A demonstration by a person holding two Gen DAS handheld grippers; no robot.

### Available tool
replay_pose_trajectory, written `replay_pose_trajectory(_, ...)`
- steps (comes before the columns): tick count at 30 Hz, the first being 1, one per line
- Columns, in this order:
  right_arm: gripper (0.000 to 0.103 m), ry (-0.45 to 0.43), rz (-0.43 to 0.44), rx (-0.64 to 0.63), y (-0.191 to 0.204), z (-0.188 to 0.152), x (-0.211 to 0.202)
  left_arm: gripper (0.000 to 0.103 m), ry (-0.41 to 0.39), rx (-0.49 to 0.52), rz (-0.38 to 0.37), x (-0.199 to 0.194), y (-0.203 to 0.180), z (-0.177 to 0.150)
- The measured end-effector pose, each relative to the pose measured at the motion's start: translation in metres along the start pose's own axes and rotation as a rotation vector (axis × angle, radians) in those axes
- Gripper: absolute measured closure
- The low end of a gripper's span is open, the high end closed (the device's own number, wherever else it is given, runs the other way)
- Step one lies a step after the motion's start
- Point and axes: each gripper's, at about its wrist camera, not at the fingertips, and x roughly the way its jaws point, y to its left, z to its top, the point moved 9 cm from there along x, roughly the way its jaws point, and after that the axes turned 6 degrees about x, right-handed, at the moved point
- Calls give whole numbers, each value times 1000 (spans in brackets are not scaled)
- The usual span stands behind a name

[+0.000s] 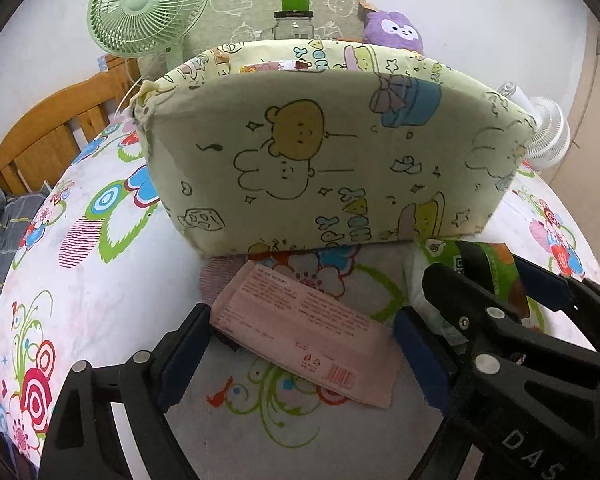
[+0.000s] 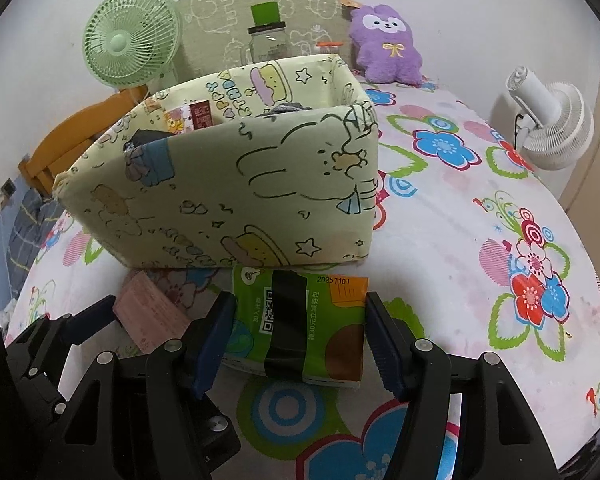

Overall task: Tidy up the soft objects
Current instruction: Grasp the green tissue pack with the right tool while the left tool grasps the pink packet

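A pale green cartoon-print storage box (image 1: 332, 152) stands on the flowered bedsheet; it also shows in the right wrist view (image 2: 228, 196), with a few items inside. A pink tissue pack (image 1: 304, 328) lies in front of it, between the open jaws of my left gripper (image 1: 300, 354). The pink tissue pack also shows in the right wrist view (image 2: 152, 316). A green tissue pack (image 2: 300, 324) with a black tape band lies between the open jaws of my right gripper (image 2: 296, 344). In the left wrist view the green tissue pack (image 1: 496, 268) sits partly behind the right gripper.
A green fan (image 2: 128, 40), a glass jar with a green lid (image 2: 266, 36) and a purple plush (image 2: 384, 44) stand behind the box. A white fan (image 2: 552, 124) is at the right. A wooden headboard (image 1: 48, 132) is at the left.
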Motion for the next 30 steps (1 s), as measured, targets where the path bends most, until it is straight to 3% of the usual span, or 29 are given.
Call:
replay_pose_trajectory(12, 37, -8, 38, -61, 17, -17, -19, 12, -3, 19, -18, -23, 9, -20)
replay_pose_trajectory(24, 37, -36, 19, -63, 10, -12, -28, 10, 42, -70, 18, -29, 17, -27)
replay_pose_trajectory(30, 37, -31, 37, -64, 8, -8, -24, 9, 87, -111, -3, -22, 13, -29)
